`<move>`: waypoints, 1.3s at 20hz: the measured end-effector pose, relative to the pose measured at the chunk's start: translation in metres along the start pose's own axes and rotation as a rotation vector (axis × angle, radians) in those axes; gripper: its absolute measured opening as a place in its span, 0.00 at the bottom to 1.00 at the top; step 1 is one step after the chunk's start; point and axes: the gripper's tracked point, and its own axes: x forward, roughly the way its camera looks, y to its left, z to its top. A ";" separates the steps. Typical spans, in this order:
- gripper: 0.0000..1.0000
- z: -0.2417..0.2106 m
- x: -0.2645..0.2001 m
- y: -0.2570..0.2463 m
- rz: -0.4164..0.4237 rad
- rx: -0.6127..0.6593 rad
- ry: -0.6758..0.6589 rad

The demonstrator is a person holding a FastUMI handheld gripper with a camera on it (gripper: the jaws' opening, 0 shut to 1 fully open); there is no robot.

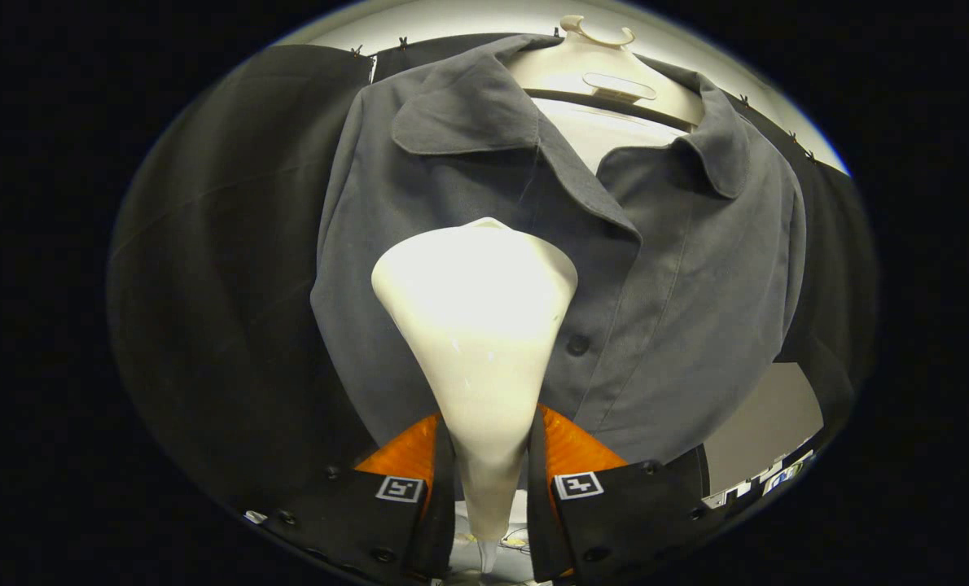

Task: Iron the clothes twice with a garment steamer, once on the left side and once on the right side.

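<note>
Gripper view, looking forward and upward along the jaws toward a hanging garment. The gripper point(488, 480) grasps the garment steamer point(476, 325): its two fingers point(403, 505) flank the narrow neck of the steamer, one on each side, and both press against it, so the jaws are clenched on the tool. Each finger bears a small square marker on its upper face.

The steamer is a pale, glossy body that widens from the slim neck between the jaws into a broad, rounded triangular head. The head stands directly before the front of the shirt point(680, 268), covering the lower middle of the panel on the side away from the dark button point(577, 345). Whether the head touches the cloth or stands just off it cannot be told from this angle.

The shirt is a grey, collared garment hung on a pale hanger form point(607, 81), whose hook rises above the open collar point(460, 122). The collar spreads to both sides of the form, and the placket runs down from it, passing beside the steamer head, with the button just beside the head's edge. The fabric on the buttoned side of the steamer hangs smooth, with one long seam line. Behind the shirt hangs the dark booth wall point(224, 285).
</note>
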 end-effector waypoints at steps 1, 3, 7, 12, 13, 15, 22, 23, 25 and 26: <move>0.44 -0.004 0.001 0.001 0.002 0.000 0.010; 0.45 -0.014 0.004 0.003 0.005 0.011 0.028; 0.45 -0.037 0.013 0.007 0.009 0.018 0.069; 0.44 -0.071 0.035 0.014 0.012 0.029 0.132; 0.44 -0.076 0.040 0.015 0.011 0.026 0.143; 0.44 -0.088 0.049 0.018 0.008 0.018 0.162; 0.45 -0.107 0.052 0.020 0.011 0.000 0.210; 0.45 -0.108 0.051 0.019 0.014 0.001 0.212; 0.44 -0.114 0.050 0.018 0.022 0.007 0.224; 0.45 -0.118 0.050 0.018 0.024 0.010 0.233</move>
